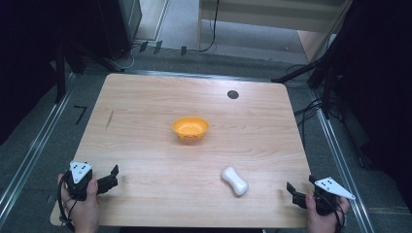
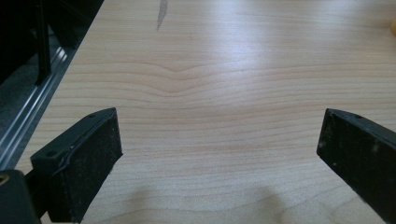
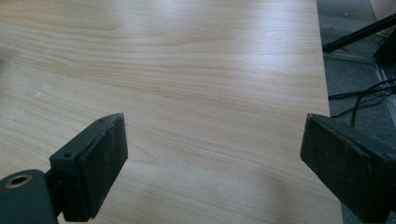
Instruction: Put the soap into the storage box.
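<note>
Landmark: I am taking the orange bowl (image 1: 190, 128), sitting near the middle of the table (image 1: 145, 97), as my reference for every place below
White object: a white peanut-shaped piece (image 1: 234, 181) is lying flat on the table, nearer the person than the bowl and off to the bowl's right, well apart from it
Right gripper: I am holding the right gripper (image 1: 301, 191) at the near right corner, to the right of the white piece and not touching it; its jaws are standing spread with nothing between them
Left gripper: the left gripper (image 1: 113, 176) is waiting near the front left edge, far to the bowl's left, jaws likewise spread and empty
Step in hand, my judgement: I am preparing the reach for the white piece
Method: I am advising closing across its narrow waist, jaws square to its long axis, low to the wood
Risk: the rounded lobes are looking likely to slip from a skewed pinch
Writing: I am finding no brand, label or legible text on the bowl, the white piece or the table
</note>
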A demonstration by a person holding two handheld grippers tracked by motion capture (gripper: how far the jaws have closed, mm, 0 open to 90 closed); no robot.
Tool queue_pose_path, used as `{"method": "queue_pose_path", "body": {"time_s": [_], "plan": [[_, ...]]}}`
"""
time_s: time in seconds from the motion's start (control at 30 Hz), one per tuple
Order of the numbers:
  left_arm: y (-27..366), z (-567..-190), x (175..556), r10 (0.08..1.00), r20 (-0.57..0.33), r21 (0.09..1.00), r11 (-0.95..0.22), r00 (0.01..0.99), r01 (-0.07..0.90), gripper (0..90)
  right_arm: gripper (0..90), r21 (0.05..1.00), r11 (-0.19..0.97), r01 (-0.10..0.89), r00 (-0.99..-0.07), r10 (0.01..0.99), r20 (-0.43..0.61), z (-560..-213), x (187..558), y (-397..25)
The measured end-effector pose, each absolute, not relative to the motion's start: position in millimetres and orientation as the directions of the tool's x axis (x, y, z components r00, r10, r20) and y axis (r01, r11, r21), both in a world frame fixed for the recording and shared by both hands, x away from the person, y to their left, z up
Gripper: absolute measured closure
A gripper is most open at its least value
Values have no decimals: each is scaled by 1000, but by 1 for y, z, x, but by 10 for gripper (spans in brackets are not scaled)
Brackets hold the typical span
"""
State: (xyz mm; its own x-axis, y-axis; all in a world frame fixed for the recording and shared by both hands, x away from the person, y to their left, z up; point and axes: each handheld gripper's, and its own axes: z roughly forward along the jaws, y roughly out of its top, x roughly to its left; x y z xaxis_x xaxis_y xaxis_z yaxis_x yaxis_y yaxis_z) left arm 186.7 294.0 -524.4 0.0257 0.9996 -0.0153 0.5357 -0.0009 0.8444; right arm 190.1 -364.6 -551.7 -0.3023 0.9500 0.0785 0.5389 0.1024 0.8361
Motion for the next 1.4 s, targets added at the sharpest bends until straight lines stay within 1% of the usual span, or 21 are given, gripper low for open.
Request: {"method": "queue_pose_path", "body": {"time_s": [0.1,0.27,0.33,0.4,0.43,0.47,0.53,0.6,0.7,0.77,0.8,1.0,1.4], "plan": [[294,-524,186,999,-21,848,2,29,531,3,83,834,105,541,-299,951,74,-552,190,-364],[293,-524,186,999,-17,849,-3,32,528,3,83,828,93,553,-314,944,104,-551,193,-367],[293,-524,185,999,-12,850,-6,32,526,3,84,812,114,572,-338,935,106,-549,195,-366],[292,-524,185,999,-11,851,-7,30,524,3,84,797,163,581,-362,929,74,-546,197,-363],[292,-524,185,999,-11,853,-8,32,522,3,84,797,163,581,-362,929,74,-546,197,-363],[292,-524,185,999,-9,853,-11,36,521,3,84,776,209,596,-385,922,48,-541,199,-359],[292,-524,185,999,-10,854,-8,32,520,2,84,753,242,612,-396,918,27,-537,202,-354],[292,-524,184,999,-9,855,-8,30,518,3,84,743,252,619,-400,916,22,-536,203,-352],[292,-524,184,1000,-8,855,-7,27,519,3,84,700,299,648,-430,903,13,-533,209,-342],[292,-524,185,1000,-8,855,-7,26,519,3,84,693,311,650,-441,897,11,-533,211,-339],[291,-524,185,1000,-7,854,-7,25,519,3,84,682,333,651,-460,888,6,-531,213,-336],[291,-524,185,999,1,851,-20,37,524,3,84,657,358,663,-482,876,10,-527,216,-328],[291,-524,185,999,1,850,-21,38,527,3,85,605,434,667,-536,844,-15,-516,223,-310]]}}
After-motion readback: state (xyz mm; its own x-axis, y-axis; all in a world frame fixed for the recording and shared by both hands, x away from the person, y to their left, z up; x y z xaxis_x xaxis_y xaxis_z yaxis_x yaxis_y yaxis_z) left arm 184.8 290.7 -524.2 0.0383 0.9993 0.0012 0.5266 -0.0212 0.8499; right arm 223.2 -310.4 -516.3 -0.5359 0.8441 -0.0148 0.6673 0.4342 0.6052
